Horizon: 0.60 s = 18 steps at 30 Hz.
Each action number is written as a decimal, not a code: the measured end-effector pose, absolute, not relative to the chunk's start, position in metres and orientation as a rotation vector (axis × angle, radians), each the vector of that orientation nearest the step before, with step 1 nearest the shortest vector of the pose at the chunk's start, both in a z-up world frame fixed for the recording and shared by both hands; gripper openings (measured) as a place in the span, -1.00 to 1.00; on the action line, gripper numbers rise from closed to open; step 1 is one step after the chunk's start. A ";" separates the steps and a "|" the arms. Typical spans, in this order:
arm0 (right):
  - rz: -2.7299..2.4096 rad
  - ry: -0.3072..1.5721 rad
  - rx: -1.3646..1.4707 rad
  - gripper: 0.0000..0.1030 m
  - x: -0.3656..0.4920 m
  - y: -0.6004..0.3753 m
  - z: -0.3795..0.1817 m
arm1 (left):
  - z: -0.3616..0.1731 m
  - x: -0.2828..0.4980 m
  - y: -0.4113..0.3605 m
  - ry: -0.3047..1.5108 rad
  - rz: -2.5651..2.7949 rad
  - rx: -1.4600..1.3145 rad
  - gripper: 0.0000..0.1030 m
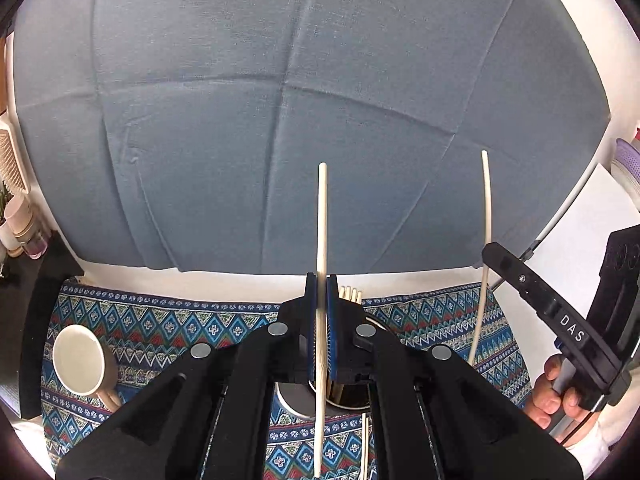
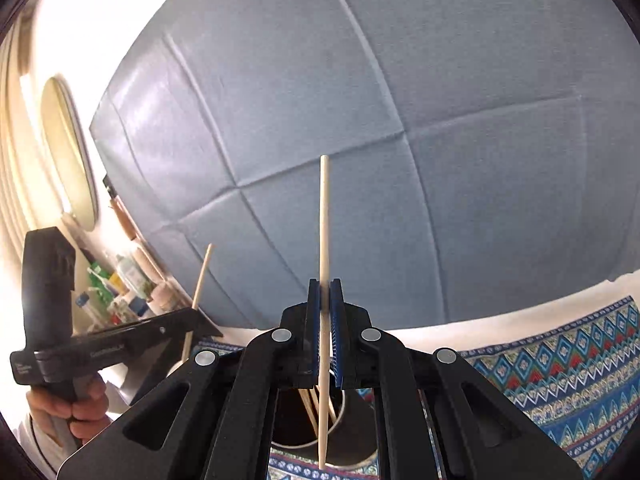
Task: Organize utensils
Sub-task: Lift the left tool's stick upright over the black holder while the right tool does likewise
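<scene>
My left gripper (image 1: 321,285) is shut on a pale wooden chopstick (image 1: 322,216) that stands upright between its blue pads. Below it sits a metal utensil holder (image 1: 294,400) on the patterned mat (image 1: 168,320), with wooden fork tines (image 1: 351,292) poking up behind the fingers. My right gripper (image 2: 325,285) is shut on a second chopstick (image 2: 324,216), also upright, over the holder (image 2: 360,416), which has several wooden sticks in it. Each view catches the other gripper at its edge: the right gripper (image 1: 487,251) with its chopstick (image 1: 486,200), and the left gripper (image 2: 208,322) with its chopstick (image 2: 201,280).
A white mug (image 1: 80,360) lies on its side at the mat's left. Another thin stick (image 1: 366,444) lies on the mat near the holder. A blue-grey cloth (image 1: 280,100) hangs behind. Bottles (image 2: 128,280) and a round mirror (image 2: 68,152) crowd the far left.
</scene>
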State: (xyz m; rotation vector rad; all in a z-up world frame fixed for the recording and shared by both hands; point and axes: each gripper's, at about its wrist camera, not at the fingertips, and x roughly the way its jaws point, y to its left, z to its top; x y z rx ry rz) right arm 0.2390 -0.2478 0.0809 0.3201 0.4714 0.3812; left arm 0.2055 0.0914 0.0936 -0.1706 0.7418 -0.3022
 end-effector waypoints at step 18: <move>0.494 0.440 0.374 -0.90 0.276 -0.215 0.030 | 0.055 0.219 0.057 0.485 -0.459 -0.228 -0.91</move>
